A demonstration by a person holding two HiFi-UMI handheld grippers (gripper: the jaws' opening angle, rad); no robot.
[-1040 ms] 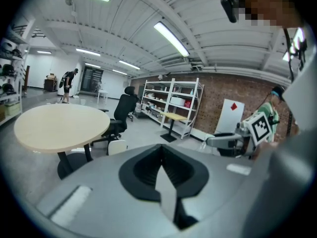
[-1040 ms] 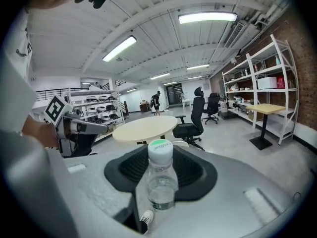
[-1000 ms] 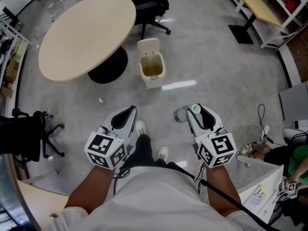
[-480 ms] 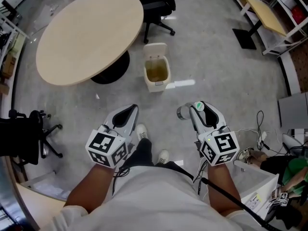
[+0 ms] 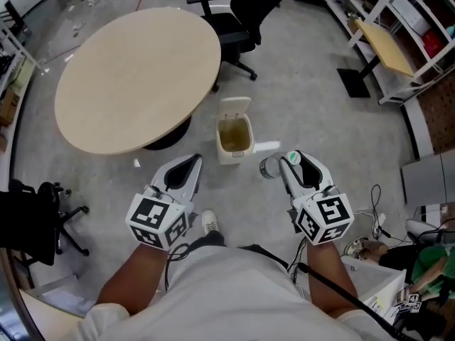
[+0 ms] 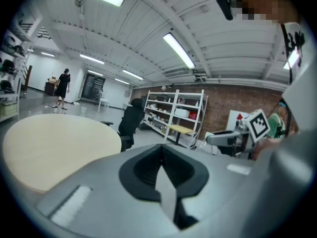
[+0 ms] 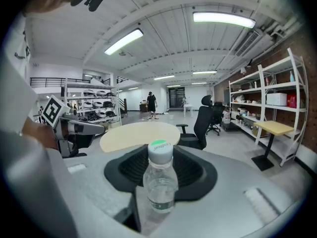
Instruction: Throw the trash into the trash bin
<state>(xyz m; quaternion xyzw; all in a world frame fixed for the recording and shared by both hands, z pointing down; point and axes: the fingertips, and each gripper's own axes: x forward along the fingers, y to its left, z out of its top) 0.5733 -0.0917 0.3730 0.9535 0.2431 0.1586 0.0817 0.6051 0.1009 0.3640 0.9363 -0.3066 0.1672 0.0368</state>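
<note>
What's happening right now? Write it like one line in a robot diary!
right gripper: shut on plastic bottle | left gripper: shut, empty | trash bin: lid open, on floor ahead | step: bottle not yet binned

Bare floor [image 5: 298, 98] lies open on the near side and right of the trash bin [image 5: 233, 155], mouth uncovered from above. Its lid [image 5: 235, 106] stands up at the far edge. The round desk [image 5: 138, 77] crowds the bin's left; an office chair [image 5: 245, 13] sits beyond it.
</note>
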